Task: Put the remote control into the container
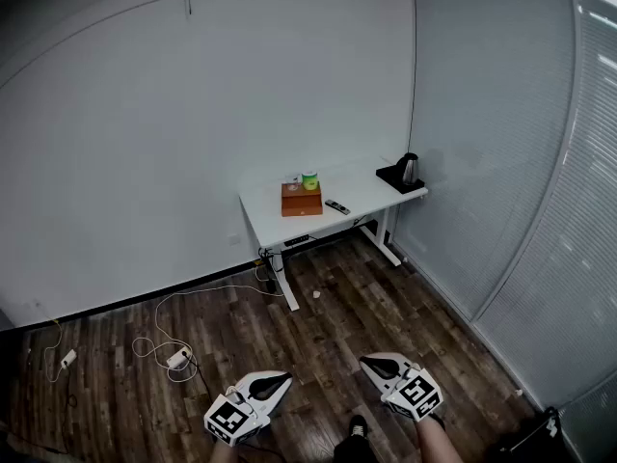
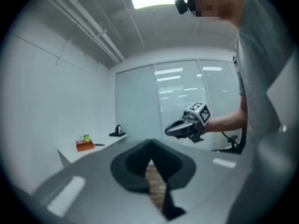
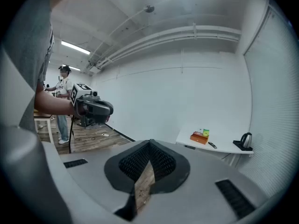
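In the head view the person stands well back on the wooden floor [image 1: 366, 297], and the white counter [image 1: 362, 189] is far ahead against the wall. The remote control [image 1: 336, 206] lies near the counter's front edge, just right of the orange-brown container [image 1: 301, 200]. A green cup [image 1: 309, 179] stands right behind the container, and a kettle [image 1: 409, 169] sits at the far right corner. The left tongs [image 1: 273, 384] and right tongs [image 1: 378, 364] show at the bottom of the frame, nowhere near the counter. In the left gripper view the tongs are clenched tip to tip with nothing between them, only floor showing through the wedge behind the tips. The counter is small in the distance at the left. In the right gripper view those tongs are likewise clenched and empty, and the remote control is visible beside the container on the distant counter. The task appears not yet begun, so the step in hand is the approach. The next move calls for walking up to the counter's front edge, releasing one pair of tongs and lining it up over the remote control.
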`<state>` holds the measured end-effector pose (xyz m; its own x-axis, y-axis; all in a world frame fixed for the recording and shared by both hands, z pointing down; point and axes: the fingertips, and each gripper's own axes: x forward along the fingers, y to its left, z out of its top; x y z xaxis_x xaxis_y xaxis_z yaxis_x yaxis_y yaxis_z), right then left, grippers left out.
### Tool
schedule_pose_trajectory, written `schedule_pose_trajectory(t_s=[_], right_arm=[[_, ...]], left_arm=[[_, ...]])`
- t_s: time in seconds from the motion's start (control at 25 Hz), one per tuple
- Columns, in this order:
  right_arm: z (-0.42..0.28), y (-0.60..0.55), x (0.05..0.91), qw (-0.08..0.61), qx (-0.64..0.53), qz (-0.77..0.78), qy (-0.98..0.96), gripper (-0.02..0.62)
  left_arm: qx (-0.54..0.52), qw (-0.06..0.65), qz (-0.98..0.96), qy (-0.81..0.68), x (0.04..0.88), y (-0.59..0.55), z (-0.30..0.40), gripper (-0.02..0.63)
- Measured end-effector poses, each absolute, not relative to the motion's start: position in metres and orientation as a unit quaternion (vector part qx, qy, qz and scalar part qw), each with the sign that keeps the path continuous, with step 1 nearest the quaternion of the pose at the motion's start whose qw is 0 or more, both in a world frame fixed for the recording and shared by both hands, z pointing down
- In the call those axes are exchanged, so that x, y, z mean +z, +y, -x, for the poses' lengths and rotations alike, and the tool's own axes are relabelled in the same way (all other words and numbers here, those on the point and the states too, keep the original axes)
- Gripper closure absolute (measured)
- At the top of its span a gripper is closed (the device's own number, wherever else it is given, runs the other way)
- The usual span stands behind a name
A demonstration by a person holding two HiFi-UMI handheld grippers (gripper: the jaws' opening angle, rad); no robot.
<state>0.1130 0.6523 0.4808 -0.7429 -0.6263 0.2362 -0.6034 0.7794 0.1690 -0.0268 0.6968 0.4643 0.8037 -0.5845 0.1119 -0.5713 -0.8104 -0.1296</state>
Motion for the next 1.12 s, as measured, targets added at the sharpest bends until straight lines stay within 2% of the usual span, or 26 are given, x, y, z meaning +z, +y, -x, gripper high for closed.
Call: schedule_pose_trajectory(t_s=[0.32, 1.12], right_arm=[[-0.085, 0.659, 0.497, 0.153, -0.051, -0.283, -0.946, 0.580], [-0.091, 0.637, 0.521, 0.164, -0.033, -0.270, -0.948, 0.578]], left_arm=[[-0.076, 0.050, 0.949, 0.303, 0.466, 0.701, 0.021, 0.607], [-0.072, 0.036, 0.947, 0.312, 0.471, 0.675, 0.015, 0.607]])
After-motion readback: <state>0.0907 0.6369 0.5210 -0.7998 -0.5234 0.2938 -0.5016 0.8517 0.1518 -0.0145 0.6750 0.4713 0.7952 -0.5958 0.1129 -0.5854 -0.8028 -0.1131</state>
